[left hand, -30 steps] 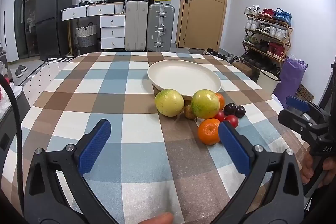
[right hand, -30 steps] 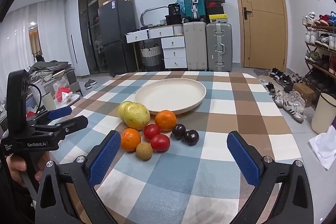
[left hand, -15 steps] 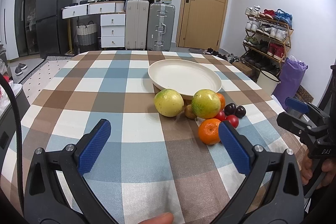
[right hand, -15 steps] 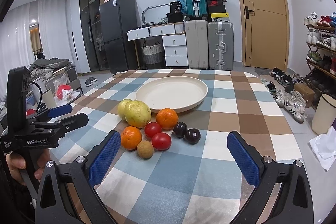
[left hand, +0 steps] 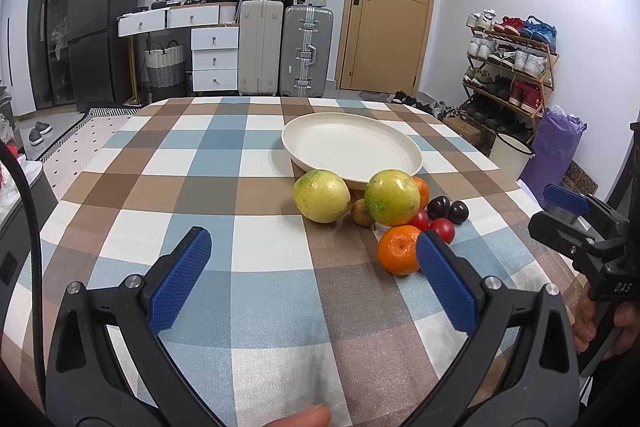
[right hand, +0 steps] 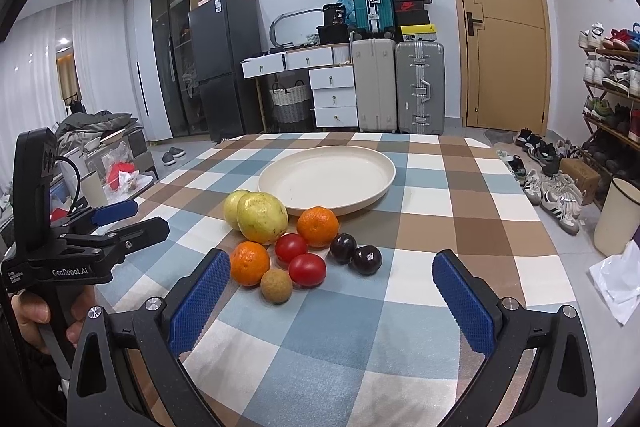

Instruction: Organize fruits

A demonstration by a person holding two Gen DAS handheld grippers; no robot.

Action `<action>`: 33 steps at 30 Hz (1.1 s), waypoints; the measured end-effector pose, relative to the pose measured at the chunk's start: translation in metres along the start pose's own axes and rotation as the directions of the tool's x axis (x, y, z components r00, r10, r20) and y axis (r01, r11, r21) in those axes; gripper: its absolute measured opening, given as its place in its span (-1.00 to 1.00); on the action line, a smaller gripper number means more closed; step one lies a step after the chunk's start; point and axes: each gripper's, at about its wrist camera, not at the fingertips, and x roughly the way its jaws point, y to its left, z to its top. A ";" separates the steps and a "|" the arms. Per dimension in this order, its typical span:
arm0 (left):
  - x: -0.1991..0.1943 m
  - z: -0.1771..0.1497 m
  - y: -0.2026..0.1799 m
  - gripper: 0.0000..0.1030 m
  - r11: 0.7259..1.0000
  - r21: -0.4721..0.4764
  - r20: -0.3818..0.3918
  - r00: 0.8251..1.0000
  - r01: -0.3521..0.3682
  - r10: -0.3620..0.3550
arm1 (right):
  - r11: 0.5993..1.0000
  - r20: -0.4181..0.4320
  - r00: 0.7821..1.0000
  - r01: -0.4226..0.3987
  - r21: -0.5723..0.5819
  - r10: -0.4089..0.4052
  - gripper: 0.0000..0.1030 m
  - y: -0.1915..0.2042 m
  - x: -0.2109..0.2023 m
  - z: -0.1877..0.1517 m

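A cream plate (left hand: 352, 143) (right hand: 326, 175) stands empty on the checked tablecloth. In front of it lies a cluster of fruit: two yellow-green fruits (left hand: 321, 195) (right hand: 262, 217), two oranges (left hand: 398, 249) (right hand: 250, 263), two red tomatoes (right hand: 307, 269), two dark plums (right hand: 366, 259) and a small brown fruit (right hand: 276, 285). My left gripper (left hand: 312, 275) is open and empty, short of the fruit and to its left. My right gripper (right hand: 330, 301) is open and empty, just short of the brown fruit. Each gripper shows in the other's view.
The tablecloth (left hand: 224, 187) covers the whole table. Beyond the far edge stand suitcases (left hand: 306, 51), white drawers (left hand: 212, 59) and a dark fridge (left hand: 100, 23). A shoe rack (left hand: 508, 67) and a white bin (right hand: 616, 217) are to the right.
Both grippers have crept slightly closer to the fruit cluster. The jaws stay open and the fruit has not moved.
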 end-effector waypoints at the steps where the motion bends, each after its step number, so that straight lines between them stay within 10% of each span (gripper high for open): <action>1: 0.000 0.000 0.000 0.98 1.000 0.000 -0.001 1.000 0.000 0.000 | 1.000 0.001 1.000 0.002 0.001 -0.002 1.00 0.000 0.000 0.000; 33: 0.000 0.000 0.000 0.98 1.000 -0.001 -0.001 1.000 -0.002 0.002 | 1.000 -0.029 1.000 -0.009 0.015 0.009 1.00 -0.003 0.002 0.001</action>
